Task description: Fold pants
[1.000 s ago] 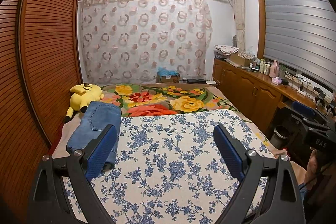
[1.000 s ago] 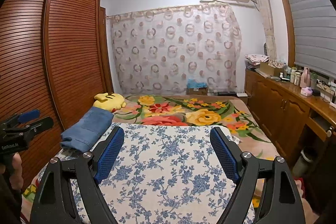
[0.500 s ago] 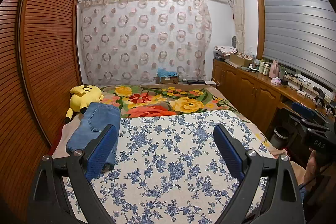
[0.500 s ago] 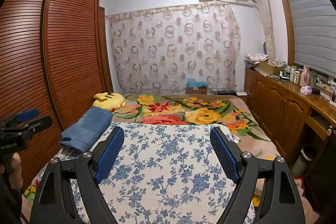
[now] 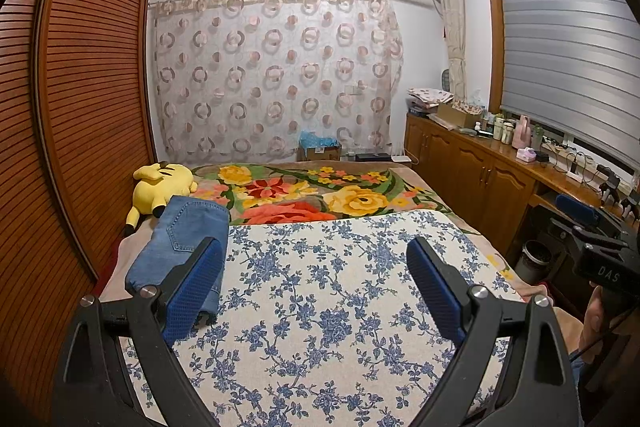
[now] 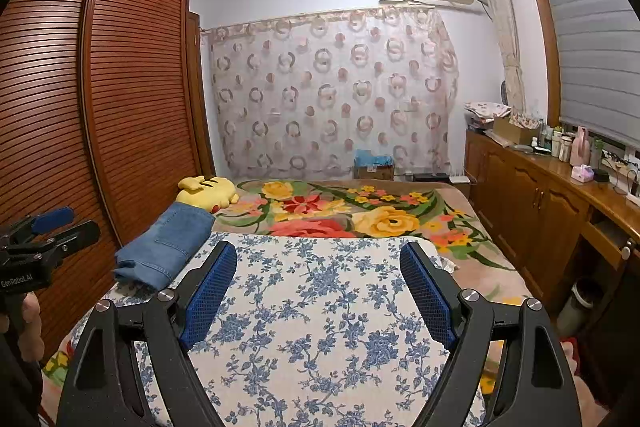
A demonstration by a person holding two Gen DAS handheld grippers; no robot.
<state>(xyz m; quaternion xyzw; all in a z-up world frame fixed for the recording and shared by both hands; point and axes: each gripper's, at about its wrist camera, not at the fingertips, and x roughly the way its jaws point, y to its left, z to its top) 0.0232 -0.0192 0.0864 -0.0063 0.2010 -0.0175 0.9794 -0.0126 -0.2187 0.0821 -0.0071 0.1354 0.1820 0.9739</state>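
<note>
Left gripper: jaws spread wide, empty, raised over the bed. Right gripper: same, spread and empty. Neither touches cloth; both look pulled back, probably because nothing is left to hold.

Under both: blue-flowered sheet, flat and bare, likely the folding surface.

Jeans: folded into a compact stack at the sheet's left edge, near the wardrobe. Set aside there, presumably to free the working area. Fold judged complete.

Beyond: yellow plush toy touching the jeans' far end, then floral blanket, curtain.
</note>
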